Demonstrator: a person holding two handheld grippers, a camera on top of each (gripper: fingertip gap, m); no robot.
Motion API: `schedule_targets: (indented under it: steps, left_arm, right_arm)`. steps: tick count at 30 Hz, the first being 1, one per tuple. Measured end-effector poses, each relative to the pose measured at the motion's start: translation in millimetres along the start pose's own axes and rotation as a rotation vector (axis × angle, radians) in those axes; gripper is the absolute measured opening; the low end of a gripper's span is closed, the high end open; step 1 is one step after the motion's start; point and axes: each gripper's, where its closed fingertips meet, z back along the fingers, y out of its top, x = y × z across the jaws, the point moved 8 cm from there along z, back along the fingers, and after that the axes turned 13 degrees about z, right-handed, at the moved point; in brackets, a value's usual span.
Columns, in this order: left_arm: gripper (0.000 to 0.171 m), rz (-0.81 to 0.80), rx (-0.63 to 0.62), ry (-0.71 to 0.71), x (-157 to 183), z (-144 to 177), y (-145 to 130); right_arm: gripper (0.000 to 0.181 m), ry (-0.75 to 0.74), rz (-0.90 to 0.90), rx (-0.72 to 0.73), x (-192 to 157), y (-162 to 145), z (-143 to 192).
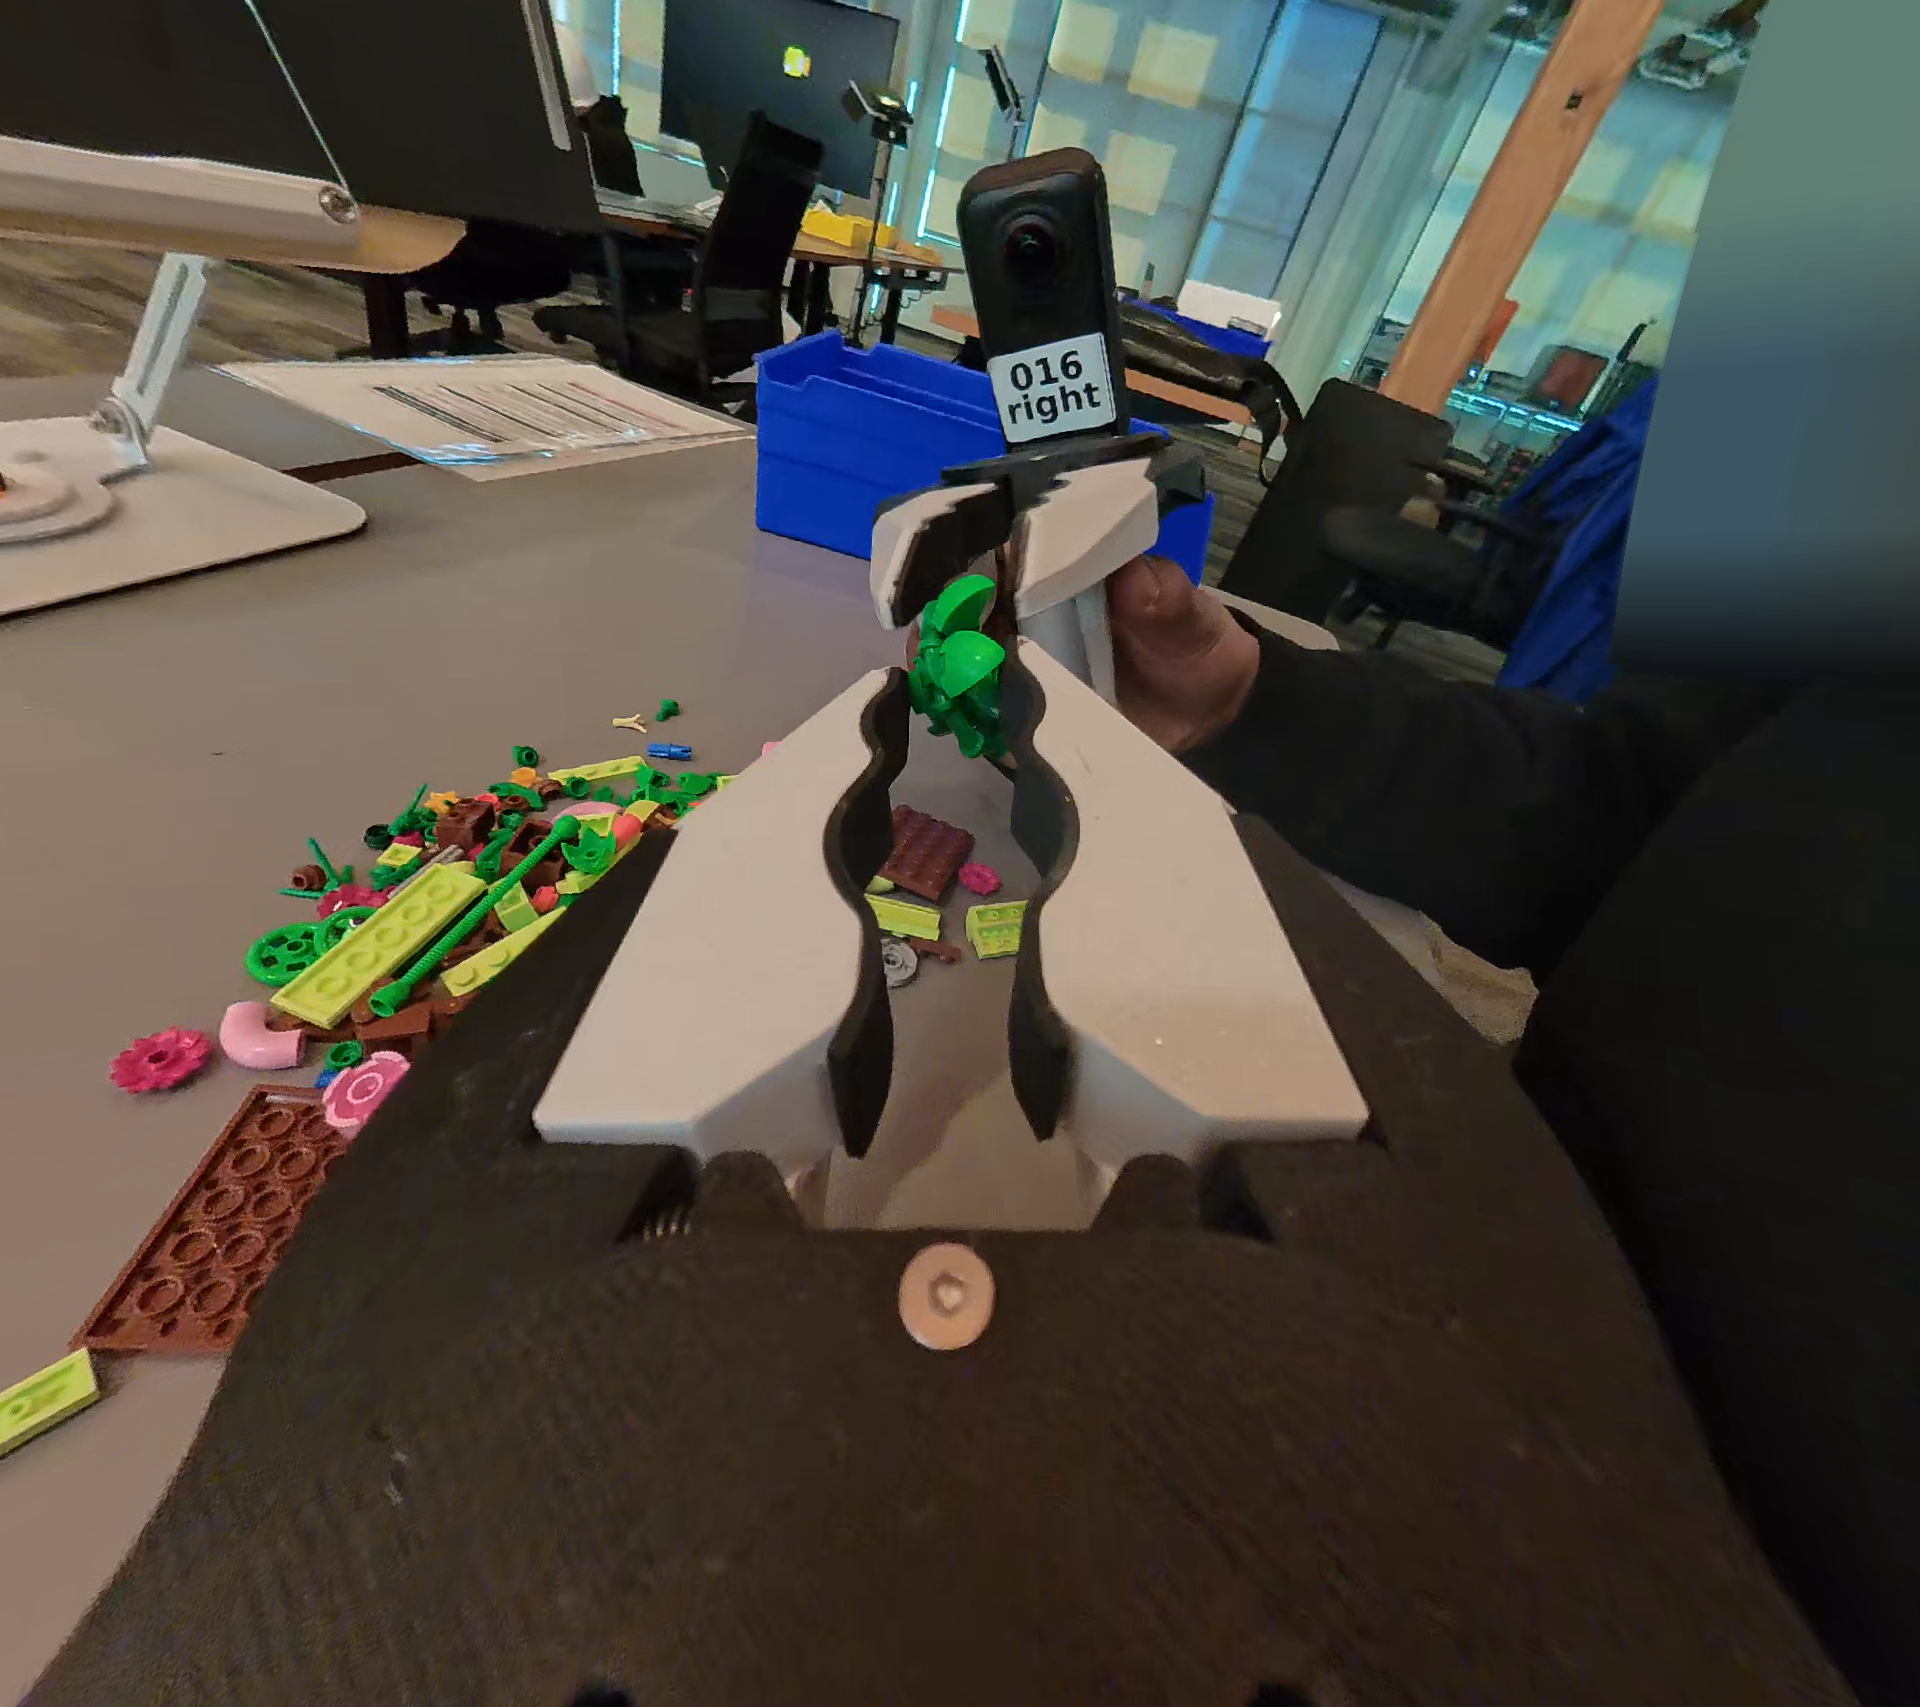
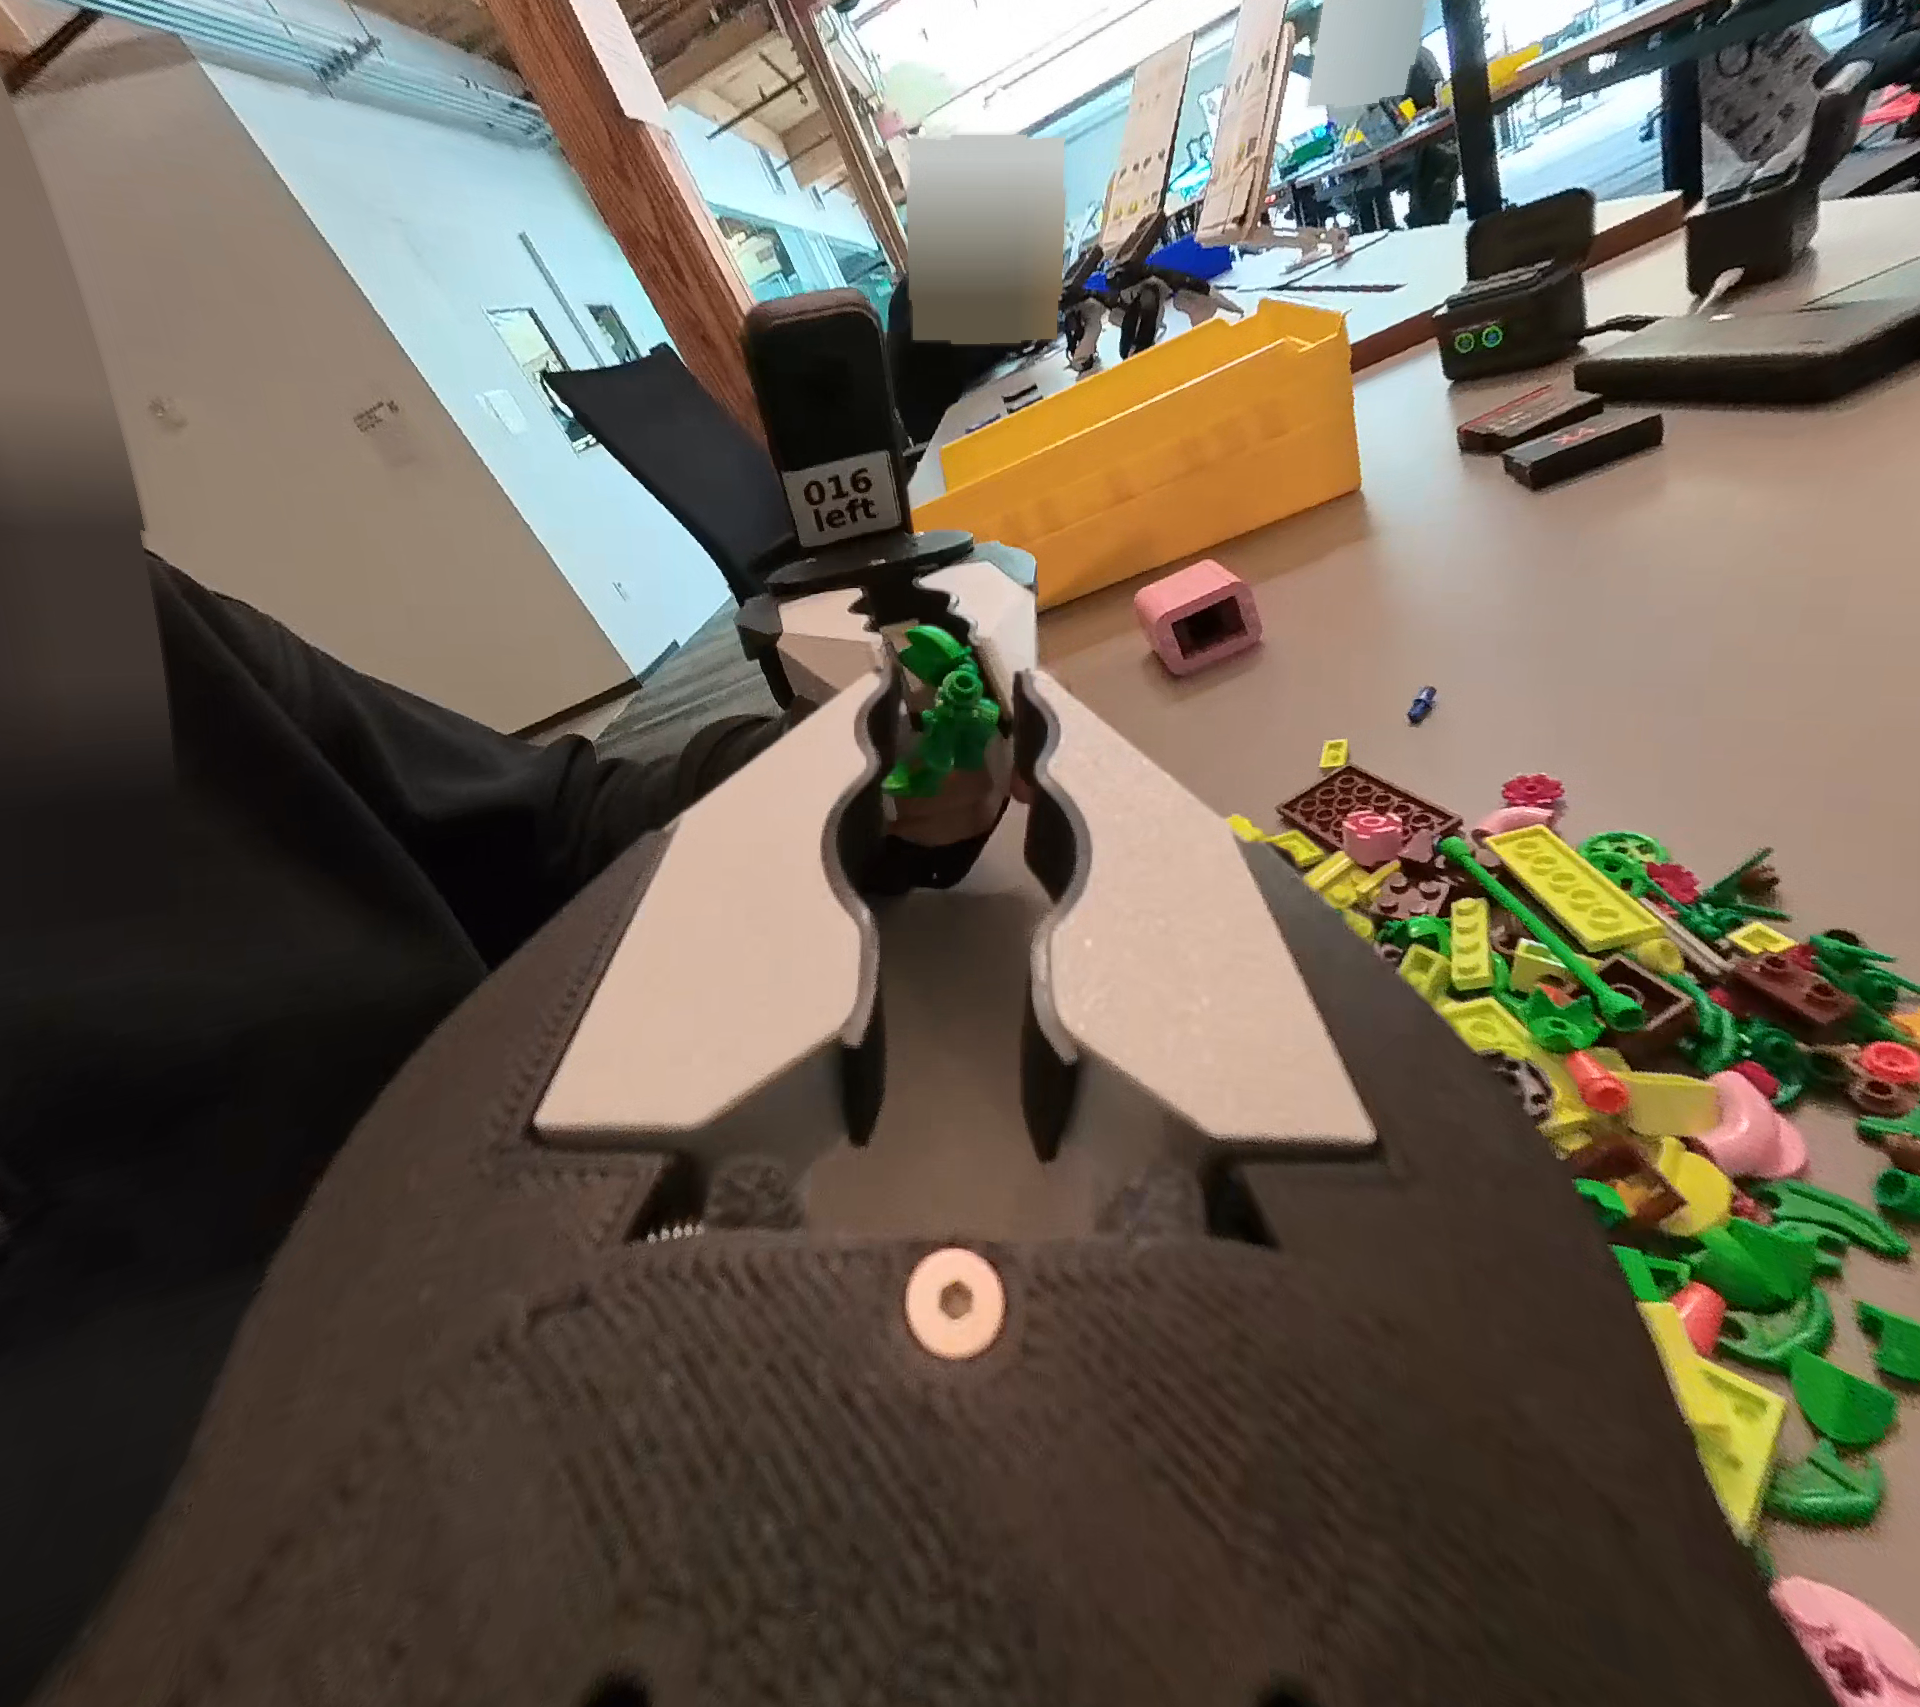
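— What is the left gripper (image 1: 961,691) holding?

— A small cluster of bright green plastic leaf pieces (image 1: 956,670), lifted clear of the grey tabletop (image 1: 520,618). The claw is narrowed at its tips, with the cluster pinched between them.

— And the right gripper (image 2: 951,701)?

— It faces the left one, tip to tip. Its claw is drawn in on the same green cluster from the other end, so both pinch it in mid-air.

— What lies below?

— A loose heap of small plastic bricks in lime, green, brown and pink (image 1: 447,909), spread on the table just beside both grippers. A flat brown studded plate (image 1: 218,1231) lies at the heap's near edge.

— Anything farther off?

— A blue plastic bin (image 1: 852,452), a long yellow plastic bin (image 2: 1164,452) and a hollow pink block (image 2: 1195,618), all well apart from the cluster.
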Motion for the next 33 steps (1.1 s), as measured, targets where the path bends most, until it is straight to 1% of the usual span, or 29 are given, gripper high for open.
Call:
schedule_targets:
  steps: [3, 6, 8, 11, 14, 15, 16, 19, 22, 27, 29, 31, 33]
  left_arm:
    - [0.015, -0.012, -0.018, 0.0, 1.1, -1.7, -2.0]
    - [0.016, -0.023, -0.022, -0.013, 3.7, -3.5, -4.2]
    - [0.027, -0.032, -0.017, -0.02, 6.2, -4.8, -5.2]
    - [0.028, -0.043, -0.012, -0.002, 5.4, -5.2, -6.1]
    - [0.027, 0.01, 0.005, -0.011, 3.5, -4.9, -4.4]
    - [0.018, 0.039, 0.022, -0.015, 2.1, -4.1, -3.0]
    - [0.014, 0.064, 0.038, -0.03, 0.8, -2.5, -1.5]
    - [0.013, 0.142, 0.04, -0.093, -2.1, 0.8, 1.1]
    - [0.012, 0.196, 0.076, -0.14, -2.0, 3.3, 4.3]
    - [0.01, 0.343, 0.128, -0.214, -9.0, 7.6, 6.9]
    - [0.013, 0.37, 0.121, -0.224, -10.1, 7.0, 5.5]
    - [0.022, 0.385, 0.101, -0.225, -10.4, 4.9, 3.4]
    - [0.026, 0.396, 0.083, -0.216, -11.4, 3.0, 1.5]
  right_arm:
    - [0.004, 0.0, 0.012, -0.007, -0.3, -1.7, -0.8]
    - [0.003, 0.016, -0.017, 0.002, 0.4, -1.2, 0.2]
    - [0.003, 0.007, -0.041, 0.024, 1.7, -0.8, 0.9]
    - [0.003, -0.004, -0.059, 0.037, 3.1, -2.1, 0.4]
    - [0.003, -0.031, -0.056, 0.067, 3.6, -2.8, -0.8]
    - [0.003, -0.031, -0.056, 0.085, 3.1, -2.4, -1.2]
    - [0.003, -0.019, -0.06, 0.102, 2.1, -1.9, -1.5]
    - [0.003, -0.01, -0.074, 0.125, 1.2, -2.2, -3.0]
    - [0.003, 0.004, -0.075, 0.135, 0.3, -1.0, -2.6]
    - [0.003, -0.014, -0.029, 0.105, -1.7, -1.1, -4.2]
    - [0.003, -0.032, 0.002, 0.099, -2.8, -0.7, -4.4]
    - [0.003, -0.05, 0.028, 0.104, -3.5, 0.8, -3.5]
    - [0.003, -0.057, 0.039, 0.102, -3.4, 1.9, -2.5]
